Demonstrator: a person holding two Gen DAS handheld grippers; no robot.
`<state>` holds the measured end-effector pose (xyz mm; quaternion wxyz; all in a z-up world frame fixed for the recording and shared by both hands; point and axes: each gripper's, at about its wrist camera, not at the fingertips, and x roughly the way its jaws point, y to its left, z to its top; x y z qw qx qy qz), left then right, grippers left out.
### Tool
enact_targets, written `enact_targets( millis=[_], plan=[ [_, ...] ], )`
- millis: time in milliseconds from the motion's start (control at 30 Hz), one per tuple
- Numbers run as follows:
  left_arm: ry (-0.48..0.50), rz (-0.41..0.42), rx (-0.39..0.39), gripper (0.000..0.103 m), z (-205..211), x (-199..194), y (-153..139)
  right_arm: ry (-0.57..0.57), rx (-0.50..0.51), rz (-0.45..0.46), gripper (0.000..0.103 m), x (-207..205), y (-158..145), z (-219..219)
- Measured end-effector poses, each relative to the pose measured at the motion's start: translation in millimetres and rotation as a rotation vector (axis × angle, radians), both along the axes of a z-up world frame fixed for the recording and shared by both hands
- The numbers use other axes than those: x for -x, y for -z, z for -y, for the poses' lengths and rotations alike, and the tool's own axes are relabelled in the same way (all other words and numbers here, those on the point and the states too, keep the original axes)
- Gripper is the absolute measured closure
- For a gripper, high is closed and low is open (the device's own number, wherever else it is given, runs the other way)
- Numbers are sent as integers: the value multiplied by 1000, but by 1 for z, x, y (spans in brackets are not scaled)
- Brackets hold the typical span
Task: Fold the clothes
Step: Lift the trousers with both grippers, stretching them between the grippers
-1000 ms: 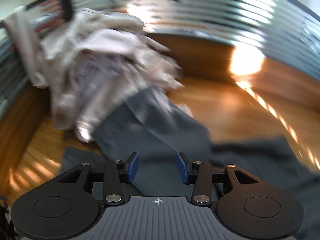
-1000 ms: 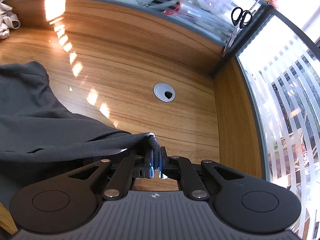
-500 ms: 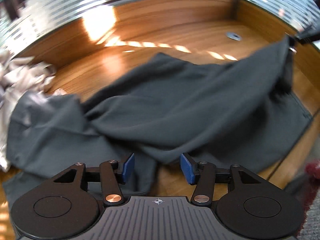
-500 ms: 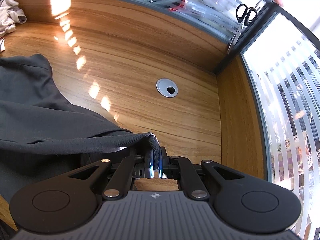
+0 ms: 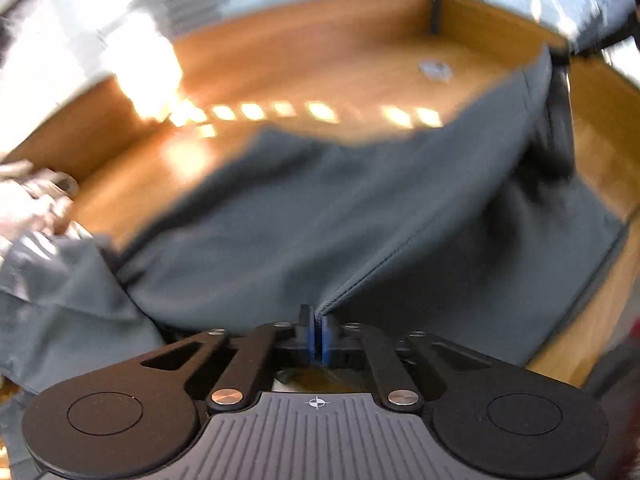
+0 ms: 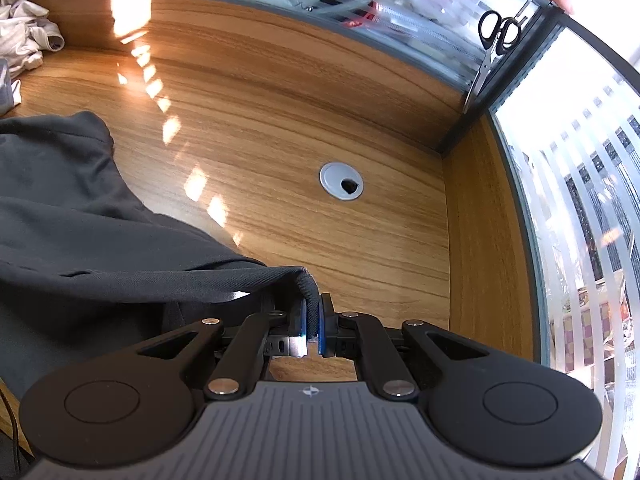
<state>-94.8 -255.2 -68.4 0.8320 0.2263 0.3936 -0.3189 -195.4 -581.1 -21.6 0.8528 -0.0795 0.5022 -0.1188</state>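
A dark grey garment (image 5: 340, 216) lies spread over the wooden desk (image 5: 320, 76), rumpled and partly lifted. My left gripper (image 5: 318, 330) is shut on a ridge of its near edge. At the garment's far right end the other gripper rises, blurred, with cloth hanging from it. In the right wrist view the same dark grey garment (image 6: 80, 224) drapes to the left, and my right gripper (image 6: 313, 320) is shut on its rolled corner, held a little above the desk (image 6: 280, 112).
A pile of pale clothes (image 5: 28, 200) sits at the desk's left end, also seen as pale clothes (image 6: 24, 36) far left. A grey cable grommet (image 6: 341, 187) is set in the desk. Black scissors (image 6: 498, 34) hang on the glass partition (image 6: 580, 184) at the corner.
My left gripper swung from the pale pile to the grey garment, then went from open to shut on its near edge. The right gripper kept its hold and barely moved.
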Motion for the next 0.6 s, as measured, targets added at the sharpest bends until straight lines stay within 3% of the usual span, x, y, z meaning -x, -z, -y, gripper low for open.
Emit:
enact_targets(
  millis=[167, 267, 467, 600],
  plan=[
    [-131, 38, 135, 98, -4, -38, -72, -20, 11, 40, 98, -2, -16, 5],
    [-171, 85, 179, 98, 7, -72, -110, -33, 20, 72, 98, -7, -28, 11],
    [-175, 179, 137, 98, 57, -149, -134, -67, 62, 152, 98, -43, -58, 46],
    [-149, 214, 61, 98, 96, -202, -121, -94, 81, 141, 97, -87, -50, 81]
  ],
)
